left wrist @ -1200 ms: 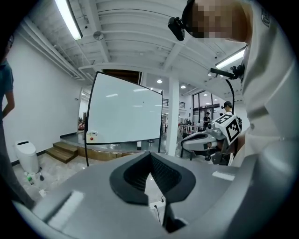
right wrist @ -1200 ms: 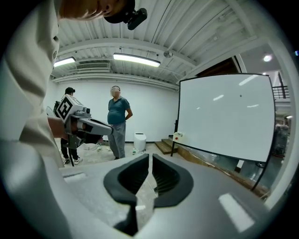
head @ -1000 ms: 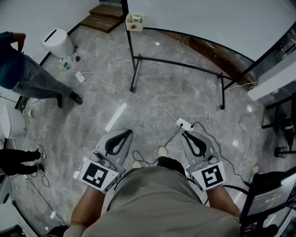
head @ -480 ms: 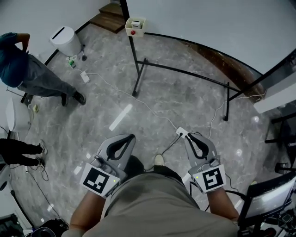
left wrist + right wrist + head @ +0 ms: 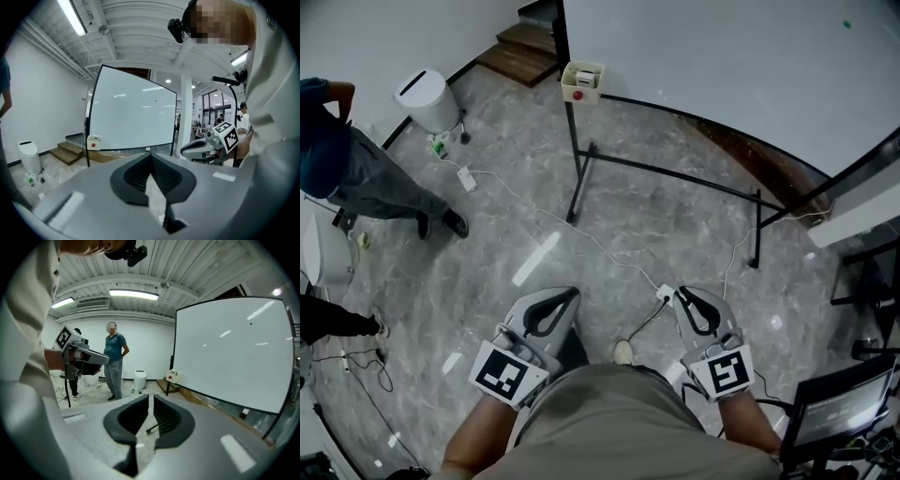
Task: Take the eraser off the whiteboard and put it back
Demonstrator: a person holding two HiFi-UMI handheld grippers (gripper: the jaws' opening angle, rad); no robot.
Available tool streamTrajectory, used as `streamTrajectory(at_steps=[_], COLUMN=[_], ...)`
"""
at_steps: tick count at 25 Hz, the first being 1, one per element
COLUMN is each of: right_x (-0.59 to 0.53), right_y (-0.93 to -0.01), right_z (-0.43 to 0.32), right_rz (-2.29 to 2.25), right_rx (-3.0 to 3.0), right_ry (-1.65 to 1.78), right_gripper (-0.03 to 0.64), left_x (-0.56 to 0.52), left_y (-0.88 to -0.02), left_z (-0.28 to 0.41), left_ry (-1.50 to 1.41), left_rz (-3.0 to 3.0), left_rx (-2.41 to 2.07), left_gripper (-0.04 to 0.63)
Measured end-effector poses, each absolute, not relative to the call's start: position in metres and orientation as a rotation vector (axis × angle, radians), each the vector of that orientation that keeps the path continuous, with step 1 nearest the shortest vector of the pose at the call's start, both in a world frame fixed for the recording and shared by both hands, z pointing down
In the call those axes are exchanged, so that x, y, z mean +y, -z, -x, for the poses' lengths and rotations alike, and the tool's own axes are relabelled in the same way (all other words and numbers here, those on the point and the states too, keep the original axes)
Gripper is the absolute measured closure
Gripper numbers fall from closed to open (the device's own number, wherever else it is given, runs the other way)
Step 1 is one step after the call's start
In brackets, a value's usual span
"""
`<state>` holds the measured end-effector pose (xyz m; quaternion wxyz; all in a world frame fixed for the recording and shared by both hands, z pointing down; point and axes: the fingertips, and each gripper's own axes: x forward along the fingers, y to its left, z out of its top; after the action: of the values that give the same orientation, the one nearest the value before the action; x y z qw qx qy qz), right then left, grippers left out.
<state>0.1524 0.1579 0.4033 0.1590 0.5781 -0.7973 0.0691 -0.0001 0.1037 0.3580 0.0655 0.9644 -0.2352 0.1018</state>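
Eraser (image 5: 584,79) sits in a cream holder (image 5: 571,89) at the whiteboard's (image 5: 722,56) lower corner, upper middle of the frame, well apart from both grippers.

Left gripper (image 5: 572,293) and right gripper (image 5: 680,292) hang low over the floor (image 5: 656,216), jaws together, nothing between them. The eraser looks a light, stiff block, probably best pinched across its long sides. It is too small to make out its shape, and the holder's wall hides its lower part.
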Motion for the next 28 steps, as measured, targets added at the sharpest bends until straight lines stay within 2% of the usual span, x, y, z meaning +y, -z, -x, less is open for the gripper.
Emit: streamTrajectory(at_steps=[16, 22, 28], right_x=[-0.050, -0.120, -0.205], right_y=[-0.405, -0.404, -0.422], right_z=[-0.054, -0.059, -0.092], right_rz=[-1.694, -1.679, -1.600], right_rx=[-2.168, -2.145, -2.171], right_ry=[-0.136, -0.056, 0.006], right_gripper=[0.557, 0.551, 0.514], left_x=[-0.077, -0.116, -0.164], left_y=[-0.363, -0.365, -0.370], left_z=[0.097, 0.108, 0.093], left_ry=[-0.279, -0.252, -0.269], left_rz=[-2.956, -2.922, -2.892], left_rx=[-0.530, -0.542, -0.612], left_gripper=[0.591, 0.591, 0.591])
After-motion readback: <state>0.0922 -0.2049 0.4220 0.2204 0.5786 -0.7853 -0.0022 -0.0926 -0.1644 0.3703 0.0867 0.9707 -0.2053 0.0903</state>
